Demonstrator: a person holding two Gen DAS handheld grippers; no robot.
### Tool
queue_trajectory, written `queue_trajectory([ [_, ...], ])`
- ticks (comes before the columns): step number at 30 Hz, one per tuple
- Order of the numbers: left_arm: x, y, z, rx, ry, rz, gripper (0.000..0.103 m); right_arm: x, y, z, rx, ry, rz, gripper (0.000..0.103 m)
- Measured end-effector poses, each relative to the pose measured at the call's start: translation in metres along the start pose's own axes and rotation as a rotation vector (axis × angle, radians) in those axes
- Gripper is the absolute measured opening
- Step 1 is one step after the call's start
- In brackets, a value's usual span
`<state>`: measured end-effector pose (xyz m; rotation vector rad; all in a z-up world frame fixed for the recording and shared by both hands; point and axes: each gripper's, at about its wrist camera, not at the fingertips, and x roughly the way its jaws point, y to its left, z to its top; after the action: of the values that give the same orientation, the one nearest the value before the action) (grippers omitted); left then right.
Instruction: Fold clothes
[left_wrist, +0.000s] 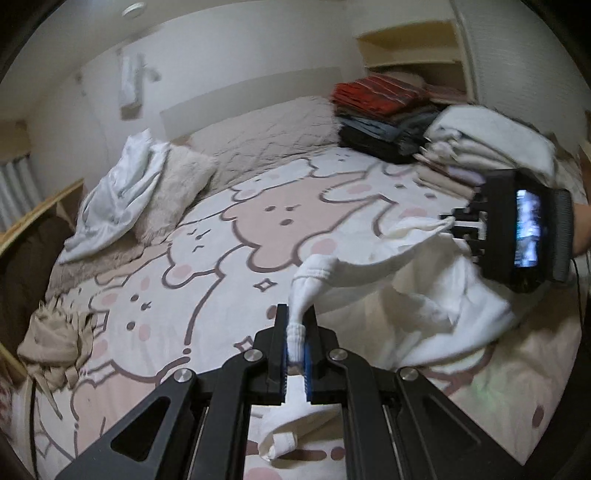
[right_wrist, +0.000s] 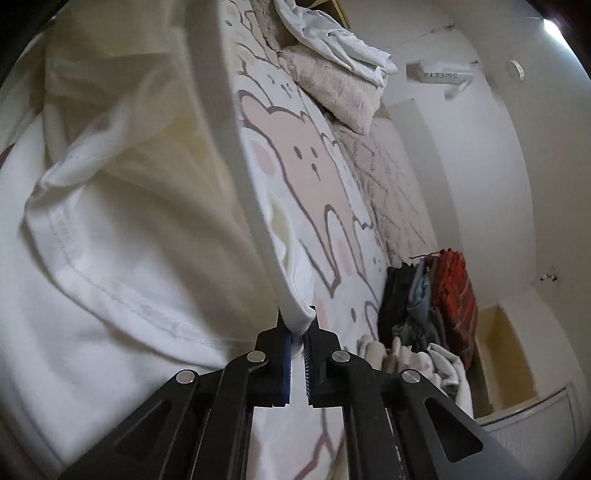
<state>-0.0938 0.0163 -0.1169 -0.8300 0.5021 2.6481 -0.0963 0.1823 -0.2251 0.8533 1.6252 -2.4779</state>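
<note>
A white garment (left_wrist: 436, 306) hangs between both grippers above the bed. My left gripper (left_wrist: 296, 325) is shut on a bunched ribbed edge of it, with loose cloth hanging below the jaws. My right gripper (left_wrist: 456, 225) shows at the right of the left wrist view, shut on another corner of the garment and held higher. In the right wrist view the right gripper (right_wrist: 297, 325) pinches a hemmed corner, and the white garment (right_wrist: 122, 236) fills the left half of that view.
The bed has a pink and white cartoon bear blanket (left_wrist: 207, 295). A stack of folded clothes (left_wrist: 384, 118), red on top, and a white folded pile (left_wrist: 487, 144) sit at the far right. A fluffy pillow (left_wrist: 173, 188), a white garment (left_wrist: 114, 199) and a beige crumpled garment (left_wrist: 55, 343) lie on the left.
</note>
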Motion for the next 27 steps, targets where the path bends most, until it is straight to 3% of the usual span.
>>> queue_trajectory([
  [4,-0.007,0.021,0.022,-0.112,-0.055,0.035,0.007,-0.016,-0.042,0.012,0.055,-0.006,-0.04,0.005],
  [10,-0.043,0.052,0.075,-0.22,-0.225,0.074,0.007,-0.056,-0.133,0.043,0.148,-0.075,-0.138,0.005],
  [19,-0.117,0.081,0.15,-0.233,-0.418,0.136,0.007,-0.133,-0.235,0.075,0.215,-0.199,-0.344,0.005],
  [27,-0.193,0.086,0.171,-0.225,-0.545,0.175,0.007,-0.21,-0.279,0.082,0.25,-0.29,-0.475,0.005],
])
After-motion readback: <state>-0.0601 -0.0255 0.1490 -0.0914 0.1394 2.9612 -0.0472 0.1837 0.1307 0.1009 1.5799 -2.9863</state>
